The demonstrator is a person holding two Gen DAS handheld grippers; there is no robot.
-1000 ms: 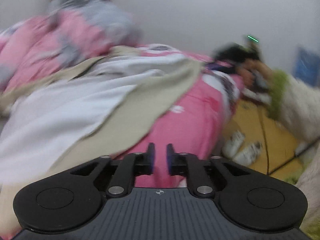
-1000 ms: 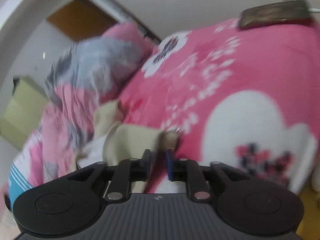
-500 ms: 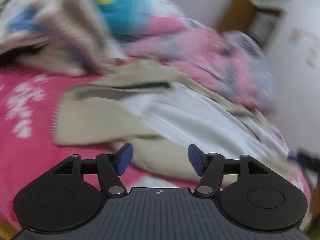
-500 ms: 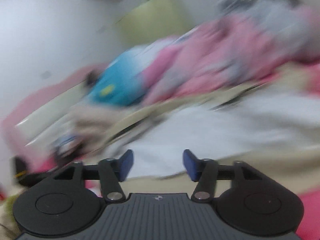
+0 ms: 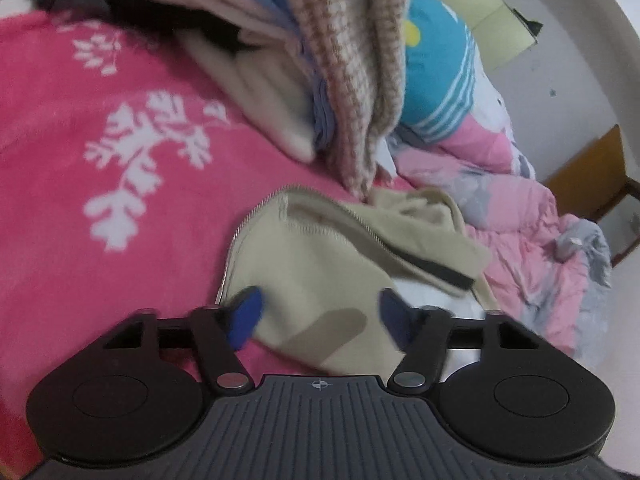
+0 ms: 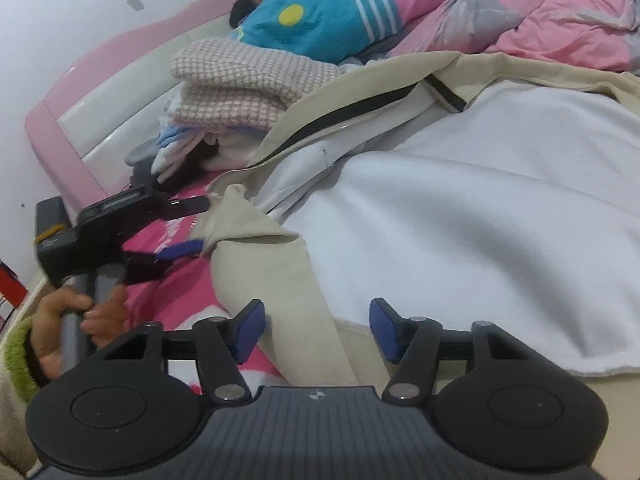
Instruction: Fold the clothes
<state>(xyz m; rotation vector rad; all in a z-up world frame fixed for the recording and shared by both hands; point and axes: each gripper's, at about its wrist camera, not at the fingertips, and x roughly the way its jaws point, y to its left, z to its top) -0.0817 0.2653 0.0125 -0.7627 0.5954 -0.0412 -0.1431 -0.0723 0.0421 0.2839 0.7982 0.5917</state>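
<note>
Blue jaw pads [image 5: 245,314] motion-blurred in left wrist view. Beige zip-front jacket [image 6: 280,280] cut off below by gripper body. Folded checked knit stack [image 5: 352,72] blurred, cropped at top edge.

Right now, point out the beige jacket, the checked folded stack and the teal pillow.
beige jacket [image 5: 320,264], left wrist view, outer panel beside the zipper.
checked folded stack [image 6: 240,76], right wrist view, top layer.
teal pillow [image 6: 320,20], right wrist view, middle.

pink bed [image 5: 60,128]: beige jacket [image 5: 320,264], folded stack [image 5: 352,60].

Jacket [image 6: 420,200] on bedspread [image 5: 100,200]; folded stack [image 5: 320,60] behind it.
</note>
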